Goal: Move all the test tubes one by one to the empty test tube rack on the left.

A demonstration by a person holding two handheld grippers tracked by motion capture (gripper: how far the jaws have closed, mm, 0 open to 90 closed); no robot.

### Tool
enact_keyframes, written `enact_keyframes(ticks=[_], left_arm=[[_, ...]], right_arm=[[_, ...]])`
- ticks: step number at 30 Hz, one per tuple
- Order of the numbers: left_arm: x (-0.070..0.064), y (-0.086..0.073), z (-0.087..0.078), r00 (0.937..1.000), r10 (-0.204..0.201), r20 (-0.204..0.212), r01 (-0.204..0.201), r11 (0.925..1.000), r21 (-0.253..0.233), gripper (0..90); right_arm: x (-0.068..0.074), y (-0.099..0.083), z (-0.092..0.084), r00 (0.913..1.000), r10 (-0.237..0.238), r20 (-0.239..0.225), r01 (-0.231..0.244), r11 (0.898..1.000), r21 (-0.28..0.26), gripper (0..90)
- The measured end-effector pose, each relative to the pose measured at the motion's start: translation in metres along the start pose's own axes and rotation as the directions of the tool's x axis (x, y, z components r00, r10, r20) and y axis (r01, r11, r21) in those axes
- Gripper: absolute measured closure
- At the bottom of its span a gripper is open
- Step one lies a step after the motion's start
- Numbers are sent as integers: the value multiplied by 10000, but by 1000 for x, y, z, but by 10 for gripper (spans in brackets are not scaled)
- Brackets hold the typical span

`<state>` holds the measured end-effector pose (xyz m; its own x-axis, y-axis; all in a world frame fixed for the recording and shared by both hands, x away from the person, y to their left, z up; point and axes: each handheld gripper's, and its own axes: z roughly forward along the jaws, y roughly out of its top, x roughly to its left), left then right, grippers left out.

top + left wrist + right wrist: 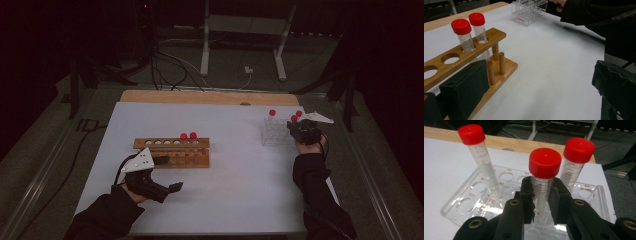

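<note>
Your clear rack (596, 195) is glossy see-through plastic with red printed labels, and the tube (543, 187) in your right gripper (541, 202) is clear plastic under a smooth matt red cap. Those jaws look like matt black plastic. The other rack (499, 35) is varnished wood, sitting on a smooth matt white table (240, 180).

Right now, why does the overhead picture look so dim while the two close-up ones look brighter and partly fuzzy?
High view: dark all round, the white table alone lit. Left gripper view: brighter, the wooden rack sharp, near black parts blurred. Right gripper view: the clear rack glints, and the tongs look soft around the middle tube.
</note>
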<state>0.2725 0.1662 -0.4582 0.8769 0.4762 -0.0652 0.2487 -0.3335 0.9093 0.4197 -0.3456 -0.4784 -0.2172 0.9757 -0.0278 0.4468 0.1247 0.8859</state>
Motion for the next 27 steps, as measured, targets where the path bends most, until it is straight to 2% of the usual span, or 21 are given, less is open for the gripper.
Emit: enact_keyframes(ticks=[17, 24, 27], left_arm=[[0, 2, 0, 10000, -54, 62, 54, 10000, 68, 16], [-1, 4, 0, 9999, -70, 146, 69, 9999, 75, 15], [-2, 5, 0, 9998, -53, 165, 51, 10000, 77, 15]], right_arm=[[-1, 25, -30, 9998, -159, -155, 151, 9986, -508, 750], [4, 34, -44, 9991, -412, -133, 402, 9965, -728, 751], [8, 36, -48, 9982, -486, -348, 458, 9959, -779, 750]])
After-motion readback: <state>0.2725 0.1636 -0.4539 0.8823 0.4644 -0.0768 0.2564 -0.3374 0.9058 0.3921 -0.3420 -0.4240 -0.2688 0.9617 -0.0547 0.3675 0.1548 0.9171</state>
